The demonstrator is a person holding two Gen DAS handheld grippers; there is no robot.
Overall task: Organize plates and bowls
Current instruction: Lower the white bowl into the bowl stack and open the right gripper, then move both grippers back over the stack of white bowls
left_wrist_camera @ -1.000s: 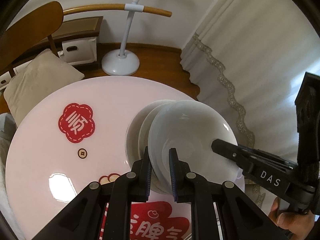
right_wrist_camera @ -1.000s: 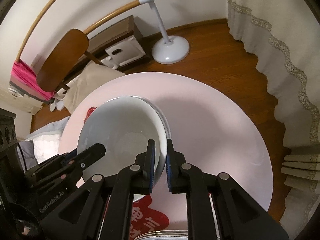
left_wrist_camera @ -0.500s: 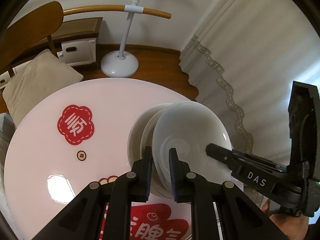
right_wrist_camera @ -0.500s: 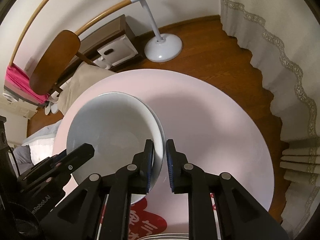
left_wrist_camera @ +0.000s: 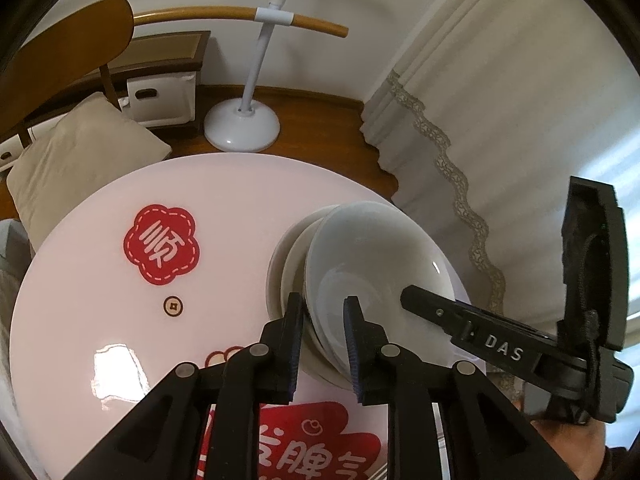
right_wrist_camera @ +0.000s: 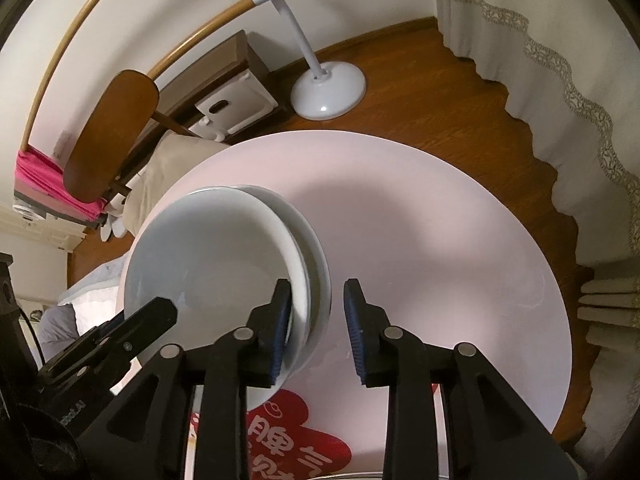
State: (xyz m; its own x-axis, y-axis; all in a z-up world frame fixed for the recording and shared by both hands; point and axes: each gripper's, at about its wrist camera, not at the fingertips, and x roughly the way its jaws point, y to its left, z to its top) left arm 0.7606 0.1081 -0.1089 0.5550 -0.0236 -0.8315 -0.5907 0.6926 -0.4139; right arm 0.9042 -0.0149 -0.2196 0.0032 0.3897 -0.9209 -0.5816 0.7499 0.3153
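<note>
Our left tongs (left_wrist_camera: 322, 334) and right tongs (right_wrist_camera: 316, 320) parted, loosely straddling opposite rims of nested white bowls (left_wrist_camera: 372, 268) on the pink bench (left_wrist_camera: 100, 280)

You can read "DAS" on the right gripper (left_wrist_camera: 404, 300), and "顺" on the table's (left_wrist_camera: 100, 240) red flower sticker (left_wrist_camera: 161, 244).

One round pink worktop (left_wrist_camera: 100, 272) carries a nested stack of three white bowls (left_wrist_camera: 372, 256), counted by their rims. Two hand-held grippers are in view: the left hand-held gripper (left_wrist_camera: 323, 320) and the right hand-held gripper (right_wrist_camera: 316, 312), each with two fingers. The worktop bears two red printed marks and one small coin emblem. Beyond it stand one wooden chair (right_wrist_camera: 112, 136), one white lamp stand (left_wrist_camera: 242, 126), one beige cushion (left_wrist_camera: 80, 160) and one lace-edged curtain (left_wrist_camera: 500, 120).
</note>
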